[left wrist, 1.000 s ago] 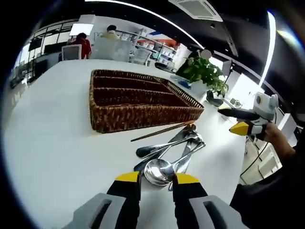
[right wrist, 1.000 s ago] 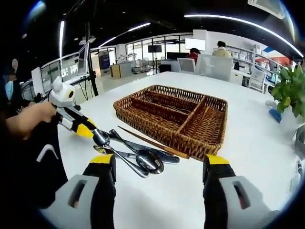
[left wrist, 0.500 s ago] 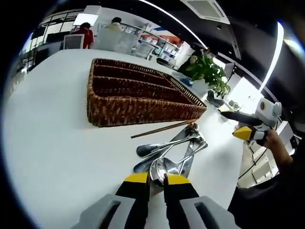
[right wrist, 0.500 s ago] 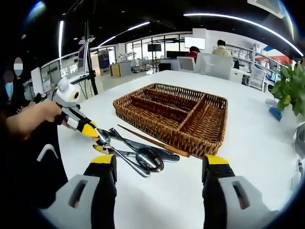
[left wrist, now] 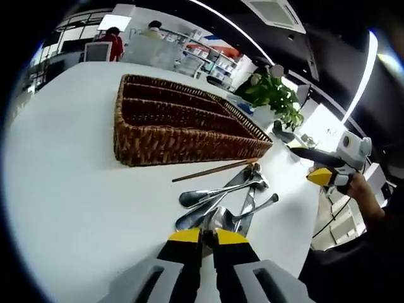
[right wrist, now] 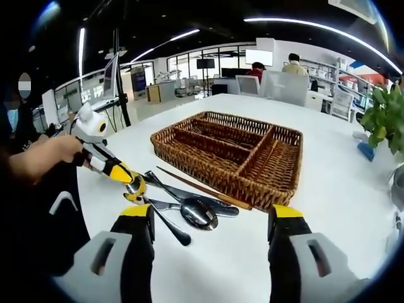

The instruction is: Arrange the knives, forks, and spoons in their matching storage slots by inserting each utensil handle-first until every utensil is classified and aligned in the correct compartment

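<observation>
White desk [right wrist: 353, 189] carries the wicker tray [right wrist: 230, 154] mid-desk, with the utensil pile [right wrist: 189, 205] just beside its near wall. Left gripper [left wrist: 202, 235] pinches a spoon [left wrist: 243, 214] by the bowl, handle pointing away from the tray. Right gripper [right wrist: 208, 224] hangs spread, apart from the pile

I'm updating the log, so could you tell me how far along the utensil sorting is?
Barely begun. The wicker tray looks empty. The left hand-held gripper has closed on a spoon bowl. The right hand-held gripper waits open. The remaining utensils and a chopstick still lie piled beside it.
</observation>
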Motion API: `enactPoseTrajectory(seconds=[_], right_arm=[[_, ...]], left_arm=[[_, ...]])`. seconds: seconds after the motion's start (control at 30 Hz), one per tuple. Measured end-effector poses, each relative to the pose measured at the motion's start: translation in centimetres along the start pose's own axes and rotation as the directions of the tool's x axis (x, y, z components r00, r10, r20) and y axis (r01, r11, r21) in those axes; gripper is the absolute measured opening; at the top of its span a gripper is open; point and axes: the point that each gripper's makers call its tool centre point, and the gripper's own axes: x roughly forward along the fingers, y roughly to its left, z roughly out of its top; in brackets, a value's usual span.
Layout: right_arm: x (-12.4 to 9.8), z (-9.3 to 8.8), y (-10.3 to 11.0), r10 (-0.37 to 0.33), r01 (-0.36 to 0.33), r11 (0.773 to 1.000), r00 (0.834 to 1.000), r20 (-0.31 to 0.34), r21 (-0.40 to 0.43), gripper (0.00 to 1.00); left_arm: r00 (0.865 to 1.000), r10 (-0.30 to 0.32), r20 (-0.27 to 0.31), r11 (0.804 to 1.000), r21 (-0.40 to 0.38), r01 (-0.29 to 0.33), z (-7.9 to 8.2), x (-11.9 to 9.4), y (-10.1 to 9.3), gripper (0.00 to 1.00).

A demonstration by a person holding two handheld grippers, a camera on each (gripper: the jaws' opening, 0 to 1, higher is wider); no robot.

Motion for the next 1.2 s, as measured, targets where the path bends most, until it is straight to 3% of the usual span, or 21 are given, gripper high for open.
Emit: enactPoseTrajectory(seconds=[0.2, 0.5, 0.77, 1.2], right_arm=[[-0.1, 0.6, -0.4, -0.008, 0.008, 1.000, 1.000, 0.012, 0.003, 0.77], [-0.5, 2.1, -1.2, -0.030, 0.029, 0.999, 0.998, 0.047, 0.029, 0.91], [-0.7, 2.6, -1.7, -0.038, 0.036, 0.999, 0.998, 0.054, 0.039, 0.98], [-0.7, 3.1, -1.8, -0.040, 0.039, 0.999, 0.997, 0.060, 0.028, 1.00]], left_arm=[[0.999, -0.033, 0.021, 0.999, -0.003, 0.033, 0.5, -0.2, -0.9, 0.01], [0.998, -0.063, 0.026, 0.998, 0.013, 0.062, 0.8, -0.8, -1.8, 0.00], [0.997, -0.057, 0.044, 0.998, 0.017, 0.056, 1.5, -1.3, -1.8, 0.00], [0.994, -0.081, 0.069, 0.997, 0.002, 0.081, 2.2, -1.8, -2.6, 0.00]])
